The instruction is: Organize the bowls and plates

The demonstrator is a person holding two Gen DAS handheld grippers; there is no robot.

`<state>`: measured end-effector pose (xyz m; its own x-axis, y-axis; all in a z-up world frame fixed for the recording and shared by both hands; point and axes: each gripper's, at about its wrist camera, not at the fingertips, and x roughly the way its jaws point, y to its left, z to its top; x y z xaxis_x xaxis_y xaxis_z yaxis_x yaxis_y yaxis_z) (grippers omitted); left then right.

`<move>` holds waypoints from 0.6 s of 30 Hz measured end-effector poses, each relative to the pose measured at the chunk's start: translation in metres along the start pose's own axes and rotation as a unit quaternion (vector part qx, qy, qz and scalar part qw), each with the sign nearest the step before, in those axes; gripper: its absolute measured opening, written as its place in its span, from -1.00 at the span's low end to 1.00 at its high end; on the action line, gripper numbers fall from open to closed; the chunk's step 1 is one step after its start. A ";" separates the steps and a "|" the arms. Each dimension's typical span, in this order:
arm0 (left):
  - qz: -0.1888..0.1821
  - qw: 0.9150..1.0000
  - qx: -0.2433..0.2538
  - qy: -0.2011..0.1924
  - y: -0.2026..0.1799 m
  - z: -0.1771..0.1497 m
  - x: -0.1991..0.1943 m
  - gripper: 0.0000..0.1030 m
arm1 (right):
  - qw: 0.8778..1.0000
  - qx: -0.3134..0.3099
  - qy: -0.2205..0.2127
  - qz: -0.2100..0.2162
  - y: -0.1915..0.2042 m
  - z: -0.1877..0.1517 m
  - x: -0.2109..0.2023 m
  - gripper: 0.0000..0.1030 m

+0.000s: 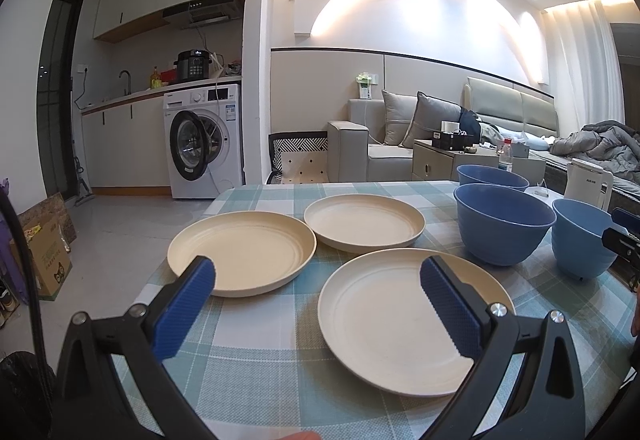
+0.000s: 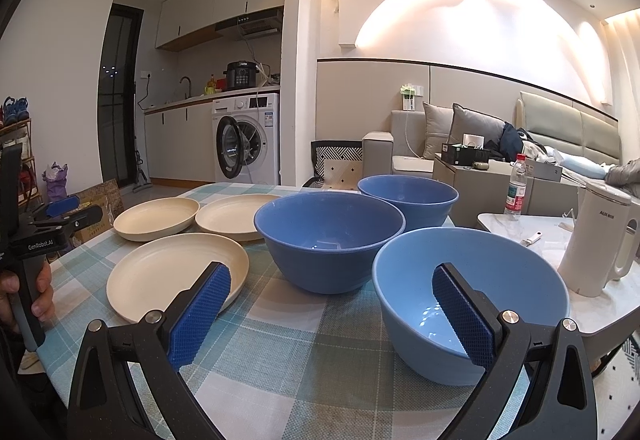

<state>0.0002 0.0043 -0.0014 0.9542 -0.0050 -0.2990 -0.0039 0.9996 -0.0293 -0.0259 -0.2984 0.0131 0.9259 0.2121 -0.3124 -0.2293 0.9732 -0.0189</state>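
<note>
Three cream plates lie on the checked tablecloth (image 1: 248, 372): one nearest (image 1: 380, 324), one to the left (image 1: 248, 248), one behind (image 1: 364, 222). To their right stand a dark blue bowl (image 1: 504, 224), another dark blue bowl (image 1: 492, 175) behind it, and a light blue bowl (image 1: 580, 240). My left gripper (image 1: 318, 268) is open and empty above the gap between the nearest and left plates. My right gripper (image 2: 332, 272) is open and empty, with its right finger (image 2: 464, 316) over the light blue bowl (image 2: 516, 280) and the dark blue bowl (image 2: 328, 240) ahead.
A white kettle (image 2: 596, 240) and a water bottle (image 2: 516, 187) stand on a marble side table (image 2: 520, 228) right of the bowls. The table's left edge drops to the floor with cardboard boxes (image 1: 48, 252). A hand (image 2: 40, 292) holds the left gripper (image 2: 68, 213).
</note>
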 end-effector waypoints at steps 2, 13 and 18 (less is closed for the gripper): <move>0.001 1.000 -0.002 0.001 0.000 0.000 -0.001 1.00 | 1.000 0.000 0.001 0.000 -0.002 -0.001 0.002 1.00; 0.015 1.000 -0.005 0.009 0.001 0.000 0.004 1.00 | 1.000 0.004 0.017 -0.008 0.001 -0.001 0.006 1.00; 0.023 1.000 -0.008 0.013 0.001 0.001 0.007 1.00 | 1.000 0.001 0.026 -0.012 0.002 -0.001 0.009 1.00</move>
<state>0.0066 0.0058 -0.0029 0.9446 0.0390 -0.3259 -0.0517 0.9982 -0.0302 -0.0183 -0.2948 0.0095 0.9148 0.1831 -0.3599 -0.2060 0.9782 -0.0260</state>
